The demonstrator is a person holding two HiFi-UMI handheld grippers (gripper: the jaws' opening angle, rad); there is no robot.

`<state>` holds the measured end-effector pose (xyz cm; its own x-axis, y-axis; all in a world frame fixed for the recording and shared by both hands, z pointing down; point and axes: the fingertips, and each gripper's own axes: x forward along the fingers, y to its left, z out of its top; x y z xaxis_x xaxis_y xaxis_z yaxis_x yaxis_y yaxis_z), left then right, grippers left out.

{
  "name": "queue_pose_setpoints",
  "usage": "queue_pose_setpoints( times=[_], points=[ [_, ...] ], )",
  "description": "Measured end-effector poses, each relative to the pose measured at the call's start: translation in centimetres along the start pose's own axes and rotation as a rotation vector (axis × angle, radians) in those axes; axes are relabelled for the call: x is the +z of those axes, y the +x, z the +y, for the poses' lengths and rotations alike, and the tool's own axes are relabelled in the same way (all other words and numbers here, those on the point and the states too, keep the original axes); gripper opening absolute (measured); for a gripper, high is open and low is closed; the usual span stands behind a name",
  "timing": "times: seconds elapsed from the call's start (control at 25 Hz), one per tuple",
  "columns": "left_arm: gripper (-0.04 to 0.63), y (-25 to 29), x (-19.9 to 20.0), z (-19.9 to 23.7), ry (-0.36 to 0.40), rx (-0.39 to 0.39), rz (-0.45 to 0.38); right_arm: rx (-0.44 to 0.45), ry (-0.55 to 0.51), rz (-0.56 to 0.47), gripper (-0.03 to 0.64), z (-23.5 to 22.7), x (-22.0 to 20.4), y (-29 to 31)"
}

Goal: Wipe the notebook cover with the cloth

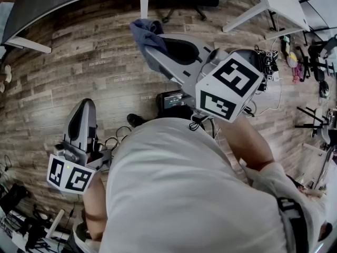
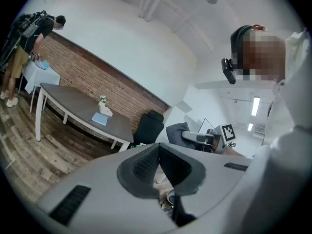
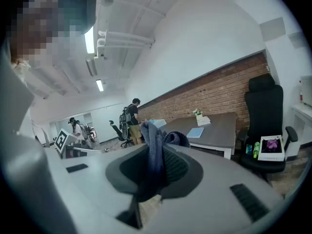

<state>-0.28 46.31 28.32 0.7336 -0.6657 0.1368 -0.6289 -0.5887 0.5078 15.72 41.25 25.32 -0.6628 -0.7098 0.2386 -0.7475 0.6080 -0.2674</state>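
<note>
The right gripper (image 3: 157, 165) is clamped on the blue-grey cloth (image 3: 152, 139); the left gripper (image 2: 159, 165) is closed on nothing; the likely notebook (image 3: 195, 132) lies well apart on the dark table (image 3: 225, 123), near its edge; a firm clamp and a flat-laid cloth would serve best.

**Surroundings, off-task items only**

Wood-plank floor (image 1: 79, 67). A long grey table (image 3: 214, 123) on white legs stands along a brick wall (image 3: 219, 89), with a small plant (image 3: 197, 113) on top. A black office chair (image 3: 263, 116) beside the table's end carries a green bottle (image 3: 254, 149) and a picture card (image 3: 271, 146). A person with a backpack (image 3: 131, 118) stands at the far end. Ceiling strip lights (image 3: 89, 40) are lit.
</note>
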Motion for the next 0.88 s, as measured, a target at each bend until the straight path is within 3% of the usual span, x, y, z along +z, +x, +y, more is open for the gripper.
queue_pose_setpoints(
  times=[0.88],
  points=[
    [0.009,0.43,-0.58,-0.52,0.003,-0.013,0.01,-0.004,0.0,-0.002,0.066,-0.23,-0.11,-0.66]
  ],
)
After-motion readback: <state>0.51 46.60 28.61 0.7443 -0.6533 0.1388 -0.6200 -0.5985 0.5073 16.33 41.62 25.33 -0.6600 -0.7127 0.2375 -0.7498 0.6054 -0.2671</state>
